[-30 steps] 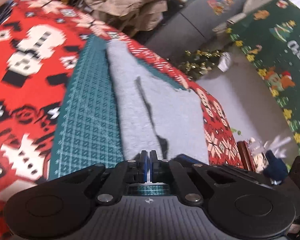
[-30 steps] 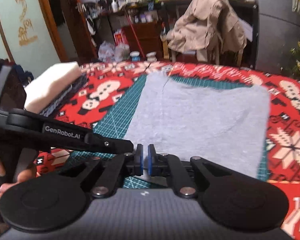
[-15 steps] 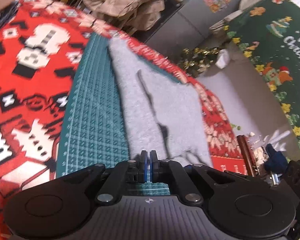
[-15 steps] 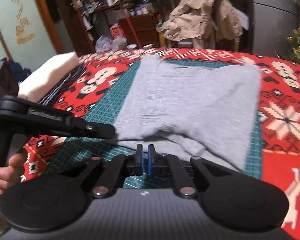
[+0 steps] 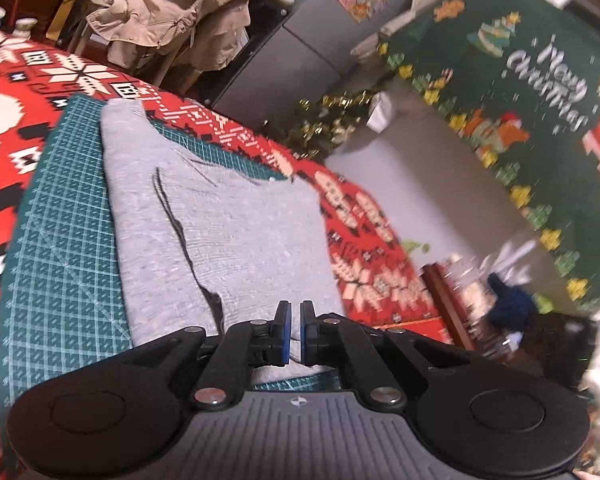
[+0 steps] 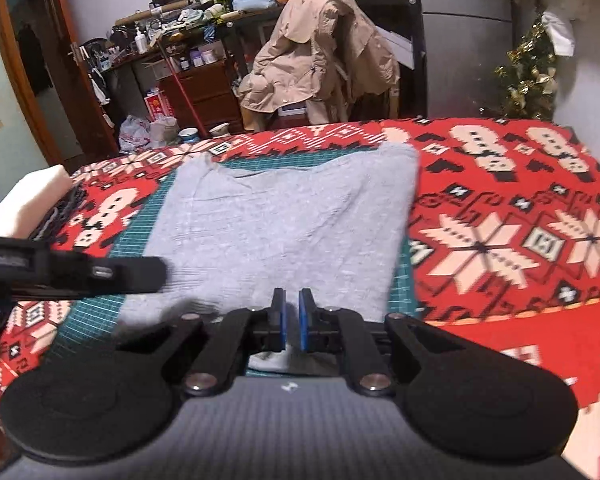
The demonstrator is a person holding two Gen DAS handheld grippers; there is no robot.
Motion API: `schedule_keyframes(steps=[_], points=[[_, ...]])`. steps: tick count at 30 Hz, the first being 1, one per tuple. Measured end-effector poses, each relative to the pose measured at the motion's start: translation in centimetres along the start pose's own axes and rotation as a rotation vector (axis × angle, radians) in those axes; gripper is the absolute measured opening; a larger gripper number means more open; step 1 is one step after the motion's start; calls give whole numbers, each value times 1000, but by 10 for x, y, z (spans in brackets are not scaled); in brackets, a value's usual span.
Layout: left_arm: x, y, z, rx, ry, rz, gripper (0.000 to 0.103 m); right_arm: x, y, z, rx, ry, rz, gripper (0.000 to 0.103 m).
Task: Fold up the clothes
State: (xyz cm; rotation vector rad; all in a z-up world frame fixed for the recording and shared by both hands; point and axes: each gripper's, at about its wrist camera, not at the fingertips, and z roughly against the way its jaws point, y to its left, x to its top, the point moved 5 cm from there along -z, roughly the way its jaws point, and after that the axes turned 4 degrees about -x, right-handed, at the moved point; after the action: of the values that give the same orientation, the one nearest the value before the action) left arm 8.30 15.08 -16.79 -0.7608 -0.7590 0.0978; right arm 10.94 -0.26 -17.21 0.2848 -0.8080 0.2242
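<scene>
A grey garment point(image 5: 220, 232) lies spread on a green cutting mat point(image 5: 60, 260), with a long crease running down its left part. My left gripper point(image 5: 294, 332) is at the garment's near edge, shut on the grey fabric, which fills the narrow gap between its blue pads. In the right wrist view the same grey garment point(image 6: 284, 224) reaches up to my right gripper point(image 6: 290, 320), shut on the near hem. A fold of cloth hangs under its fingers. The left gripper's black body point(image 6: 80, 272) juts in from the left, over the garment's near left corner.
The cutting mat point(image 6: 404, 288) lies on a red patterned tablecloth point(image 6: 500, 220). A white foam block point(image 6: 24, 200) sits at the table's left edge. Behind the table stands a chair draped with a beige coat point(image 6: 320, 56). A small Christmas tree point(image 6: 528, 76) stands at the back right.
Both grippers have risen and tipped up with the garment's near edge between their fingers. The near hem came off the mat. The left view swung right toward the green wall hanging.
</scene>
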Motion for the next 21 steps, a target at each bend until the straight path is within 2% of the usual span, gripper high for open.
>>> schedule_keyframes(steps=[3,5,7,13,17,21], points=[[-8,9,-14,76,52,-3,3,-5,8,-7,-6,5,24,9],[-12,14,-11,75,47,5,6,-9,11,-8,-17,7,49,9],[-13,17,-8,79,46,8,3,-10,13,-5,-16,5,64,9],[-19,12,-1,101,52,-27,2,-4,18,4,3,-10,83,11],[-19,10,2,86,41,-19,2,0,22,10,16,-20,96,11],[-17,6,13,91,17,-30,3,-5,27,-4,4,-1,101,10]])
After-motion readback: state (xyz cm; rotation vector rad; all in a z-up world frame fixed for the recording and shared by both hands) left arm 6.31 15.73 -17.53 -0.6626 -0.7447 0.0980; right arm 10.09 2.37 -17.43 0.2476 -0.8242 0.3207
